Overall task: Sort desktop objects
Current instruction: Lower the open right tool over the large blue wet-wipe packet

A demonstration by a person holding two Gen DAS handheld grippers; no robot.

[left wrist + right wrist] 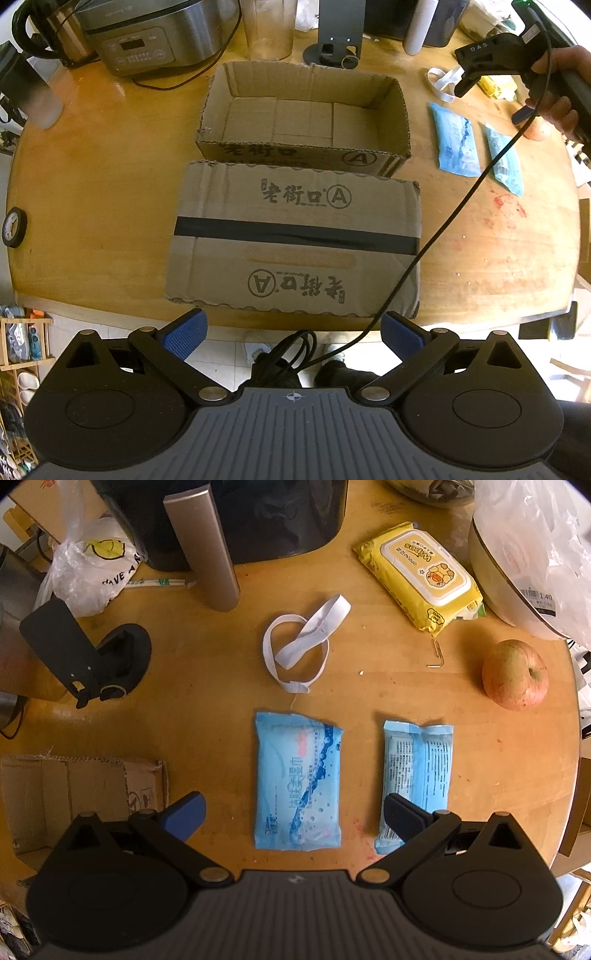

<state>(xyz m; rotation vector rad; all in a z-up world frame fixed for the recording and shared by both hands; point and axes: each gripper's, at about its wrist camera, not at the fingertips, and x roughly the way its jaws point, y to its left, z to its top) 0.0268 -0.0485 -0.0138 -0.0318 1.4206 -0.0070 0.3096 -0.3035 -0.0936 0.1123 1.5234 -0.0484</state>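
An open cardboard box (303, 118) sits mid-table with nothing inside it, and a flat cardboard lid (295, 240) lies in front of it. My left gripper (293, 334) hovers open at the table's near edge, nothing between its fingers. Two blue wet-wipe packs (297, 779) (417, 771) lie side by side right of the box; they also show as blue packs (456, 142) in the left wrist view. My right gripper (293, 812) is open above them, straddling the left pack. A hand holds that right gripper (480, 62) at upper right in the left wrist view.
A white elastic band (303, 642), a yellow wipes pack (417, 576), a paperclip (436, 653) and an apple (515, 675) lie beyond the packs. A black stand (85, 653), a plastic bag (92, 565), a cooker (147, 33), a glass jar (267, 29) and a tape roll (14, 227) ring the table.
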